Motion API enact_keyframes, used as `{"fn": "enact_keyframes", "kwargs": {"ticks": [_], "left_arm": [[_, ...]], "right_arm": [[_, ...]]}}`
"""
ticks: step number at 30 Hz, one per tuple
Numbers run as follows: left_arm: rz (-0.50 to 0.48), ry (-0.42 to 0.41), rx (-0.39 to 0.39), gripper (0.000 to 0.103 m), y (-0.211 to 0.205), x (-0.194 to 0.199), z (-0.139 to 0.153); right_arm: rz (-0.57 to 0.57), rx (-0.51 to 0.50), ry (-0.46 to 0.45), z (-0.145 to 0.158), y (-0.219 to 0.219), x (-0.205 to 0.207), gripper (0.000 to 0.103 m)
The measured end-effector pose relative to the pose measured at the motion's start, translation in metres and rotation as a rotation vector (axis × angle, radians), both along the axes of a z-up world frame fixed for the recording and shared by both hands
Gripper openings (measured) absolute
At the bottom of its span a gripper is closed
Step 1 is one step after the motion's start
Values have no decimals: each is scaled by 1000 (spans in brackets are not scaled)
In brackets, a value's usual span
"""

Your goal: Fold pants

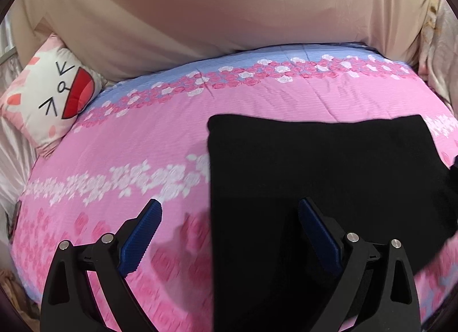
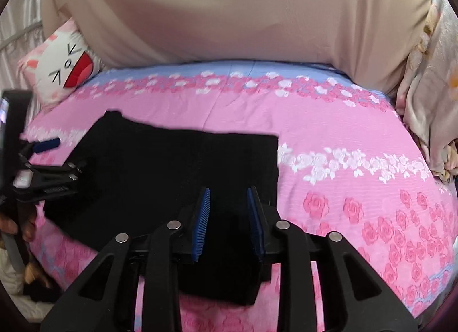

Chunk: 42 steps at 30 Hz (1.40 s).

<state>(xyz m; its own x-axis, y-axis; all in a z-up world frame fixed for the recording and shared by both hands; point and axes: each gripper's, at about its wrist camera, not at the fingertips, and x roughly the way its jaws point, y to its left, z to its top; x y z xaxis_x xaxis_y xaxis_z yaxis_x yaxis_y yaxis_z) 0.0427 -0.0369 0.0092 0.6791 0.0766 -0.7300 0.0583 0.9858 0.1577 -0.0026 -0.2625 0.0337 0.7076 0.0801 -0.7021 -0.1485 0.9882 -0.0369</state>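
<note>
I read the black pants (image 2: pixel 171 177) as already folded into a compact rectangle, lying flat on the pink floral bedspread (image 2: pixel 357 120) near the bed's front edge, a little left of its middle. Their far edge and right edge look straight and square in the right wrist view, so I judge the fold nearly finished and this moment as the release or a last tidy.

My left gripper (image 1: pixel 229 214) has its fingers spread wide and released; its right finger hangs over the cloth and its left finger over bare bedspread, straddling the pants' left edge, and nothing is pinched between them. My right gripper (image 2: pixel 229 206) shows a narrow gap with both blue pads over the near right part of the pants. I cannot tell whether cloth is caught between them or whether they merely hover above it.

If another fold is wanted, the next move calls for catching a near corner with each gripper and carrying both toward the far edge together. If not, I only need to back away without dragging the stack.

The near edge of the pants is hidden behind the gripper bodies in both views. Black-on-black hides the layers and any waistband. Blur softens the left side.
</note>
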Motion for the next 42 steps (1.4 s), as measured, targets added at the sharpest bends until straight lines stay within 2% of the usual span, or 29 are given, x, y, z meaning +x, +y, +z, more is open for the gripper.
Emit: {"fn": "enact_keyframes", "kwargs": {"ticks": [3, 5, 8, 12, 14, 15, 16, 17, 19, 20, 22, 24, 27, 29, 30, 32, 33, 35, 37, 38, 39, 40, 42], "left_arm": [[-10, 17, 27, 95, 2, -19, -13], [-12, 4, 28, 97, 3, -23, -23], [2, -5, 15, 98, 5, -22, -23], [2, -15, -5, 98, 13, -31, 0], [3, -33, -21, 98, 18, -39, 9], [1, -32, -26, 98, 18, -41, 10], [-6, -22, -38, 98, 19, -44, 12], [-16, -12, -52, 98, 19, -45, 11], [-42, 23, -92, 98, 18, -42, 5], [-45, 46, -111, 98, 19, -39, 0], [-60, 106, -195, 98, 23, -30, -9], [-93, 166, -310, 98, 28, -22, -18], [-99, 263, -422, 98, 32, -10, -35], [-99, 290, -486, 98, 33, -9, -41], [-94, 289, -511, 98, 34, -8, -43], [-96, 282, -507, 98, 32, -9, -43], [-103, 276, -504, 98, 29, -9, -43], [-103, 267, -486, 96, 24, -9, -44], [-106, 257, -475, 93, 19, -6, -45], [-113, 254, -481, 85, 17, -6, -44], [-120, 256, -490, 81, 16, -5, -44], [-112, 256, -496, 80, 16, -4, -43], [-116, 254, -501, 80, 17, -2, -44]], "right_arm": [[-2, -50, 12, -26, 2, -3, 28], [-7, -61, -6, -26, 4, -4, 29], [-15, -56, 7, -17, 3, 0, 33], [-42, 22, -13, 3, -15, -13, 38], [-91, -7, -31, 8, -27, -22, 56], [-109, -7, -32, 10, -32, -25, 59], [-118, 7, -26, 11, -36, -26, 68], [-123, 44, -10, 12, -42, -27, 79], [-120, 190, 59, 5, -57, -25, 86], [-107, 281, 106, -2, -65, -21, 86], [-107, 379, 149, -13, -73, -16, 86], [-112, 452, 199, -27, -77, -7, 86], [-89, 560, 248, -44, -76, 1, 86], [-66, 650, 279, -53, -74, 7, 87], [-67, 665, 273, -54, -72, 7, 88], [-68, 652, 260, -54, -67, 6, 86], [-81, 635, 249, -54, -66, 5, 82], [-94, 596, 235, -54, -62, 4, 60], [-96, 611, 228, -54, -61, 3, 53], [-99, 614, 225, -55, -60, 2, 52], [-102, 617, 222, -55, -60, 1, 52], [-104, 624, 223, -56, -61, 1, 52], [-112, 661, 228, -59, -65, 2, 59]]}}
